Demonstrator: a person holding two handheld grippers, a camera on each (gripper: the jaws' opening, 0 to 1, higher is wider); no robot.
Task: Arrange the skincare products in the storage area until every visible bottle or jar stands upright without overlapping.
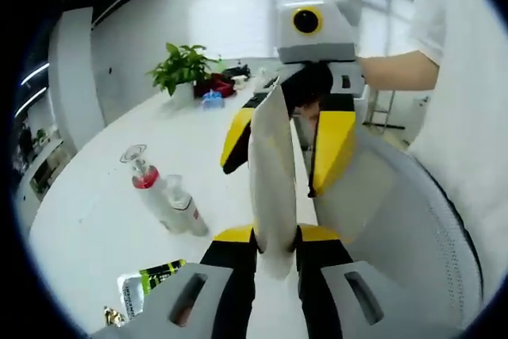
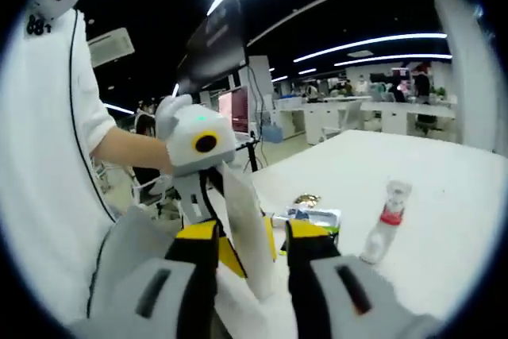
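A flat white tube [image 1: 274, 156] stands on end between both grippers, above the table's near edge. My left gripper [image 1: 275, 236] is shut on its lower part. My right gripper [image 1: 271, 180] comes in from above, its yellow fingers [image 1: 333, 144] spread to either side of the tube with a gap showing. In the right gripper view the same tube [image 2: 242, 204] leans between my right gripper's [image 2: 252, 232] open jaws. Two clear bottles with red bands [image 1: 147, 184] [image 1: 184, 210] stand on the white table [image 1: 103, 220]. One red-banded bottle [image 2: 383, 228] stands upright.
A green and black packet [image 1: 155, 275] lies near the table's front edge, seen again as a shiny packet [image 2: 313, 216] beside a gold-lidded jar [image 2: 305, 198]. A potted plant [image 1: 184, 69] stands far back. A grey chair back [image 1: 405, 228] and a person's arm [image 1: 397, 69] are on the right.
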